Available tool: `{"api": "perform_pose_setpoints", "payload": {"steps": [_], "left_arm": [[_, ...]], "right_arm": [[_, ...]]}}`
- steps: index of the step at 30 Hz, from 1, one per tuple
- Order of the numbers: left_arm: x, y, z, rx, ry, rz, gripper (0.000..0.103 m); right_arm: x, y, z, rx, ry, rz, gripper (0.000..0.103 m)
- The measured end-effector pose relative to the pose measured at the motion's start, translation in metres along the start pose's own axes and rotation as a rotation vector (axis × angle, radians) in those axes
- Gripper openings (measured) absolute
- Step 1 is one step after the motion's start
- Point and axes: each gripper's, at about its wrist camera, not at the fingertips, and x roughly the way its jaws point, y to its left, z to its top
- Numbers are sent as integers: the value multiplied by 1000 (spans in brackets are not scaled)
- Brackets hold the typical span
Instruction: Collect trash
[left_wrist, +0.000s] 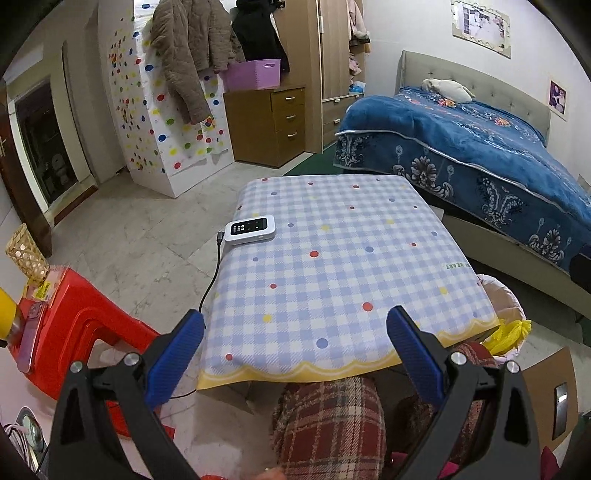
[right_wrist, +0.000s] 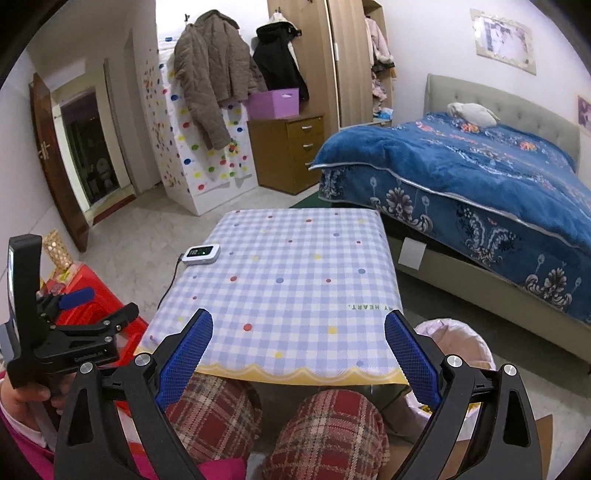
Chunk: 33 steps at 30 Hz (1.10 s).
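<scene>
My left gripper (left_wrist: 295, 315) hangs open above the near edge of a small table (left_wrist: 332, 258) covered in a blue checked cloth with coloured dots. Nothing is between its blue fingers (left_wrist: 181, 354). My right gripper (right_wrist: 299, 317) is open and empty over the same near edge of the table (right_wrist: 288, 280). To the table's right stands a bin lined with a pink bag (right_wrist: 461, 343), also seen in the left wrist view as the bin (left_wrist: 506, 302) holding a yellow crumpled thing (left_wrist: 511, 332). The left gripper (right_wrist: 103, 306) shows at the far left, held by a hand.
A white device (left_wrist: 251, 229) with a black cable lies at the table's left edge, also the white device (right_wrist: 202, 254). A red plastic stool (left_wrist: 85, 325) stands left. A bed with a blue blanket (left_wrist: 480, 147) is right. The person's plaid-trousered knees (right_wrist: 325, 435) sit under the table.
</scene>
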Motion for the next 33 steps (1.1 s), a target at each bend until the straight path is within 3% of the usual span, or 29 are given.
{"api": "perform_pose_setpoints", "payload": {"steps": [33], "left_arm": [[3,-5,2,9,0,-12,96]], "right_arm": [[6,-5,-3,18,14,-22,93]]}}
